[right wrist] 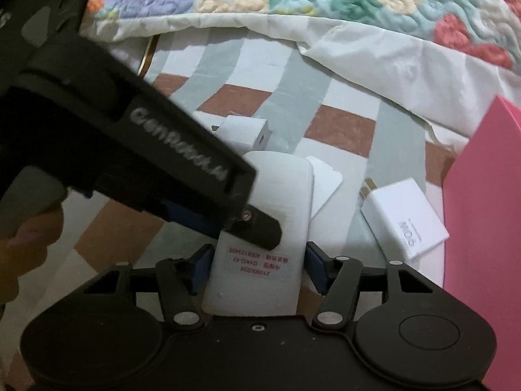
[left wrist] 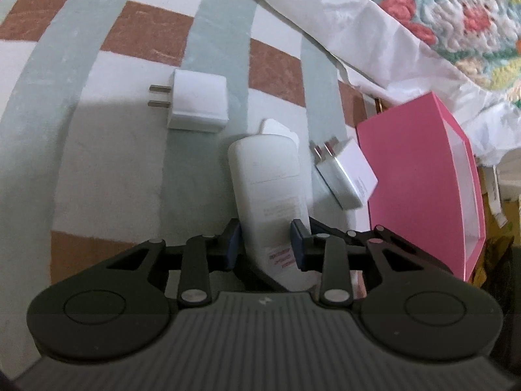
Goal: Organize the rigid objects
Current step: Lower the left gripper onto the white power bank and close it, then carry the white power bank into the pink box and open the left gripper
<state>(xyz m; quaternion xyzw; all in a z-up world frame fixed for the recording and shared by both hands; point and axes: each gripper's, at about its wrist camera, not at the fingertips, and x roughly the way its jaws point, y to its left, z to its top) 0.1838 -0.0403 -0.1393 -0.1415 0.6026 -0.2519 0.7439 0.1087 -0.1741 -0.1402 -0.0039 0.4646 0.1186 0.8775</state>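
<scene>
White remote (left wrist: pixel 267 179) points lengthwise away, pinched by left tool (left wrist: pixel 265 244); right tool (right wrist: pixel 257 267) straddles it loosely.

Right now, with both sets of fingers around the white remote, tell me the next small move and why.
Probably carry the remote toward the pink box with the left gripper. Its fingers appear to clamp the remote's edges, while the right gripper shows a gap on one side, and the box stands open nearby.
</scene>
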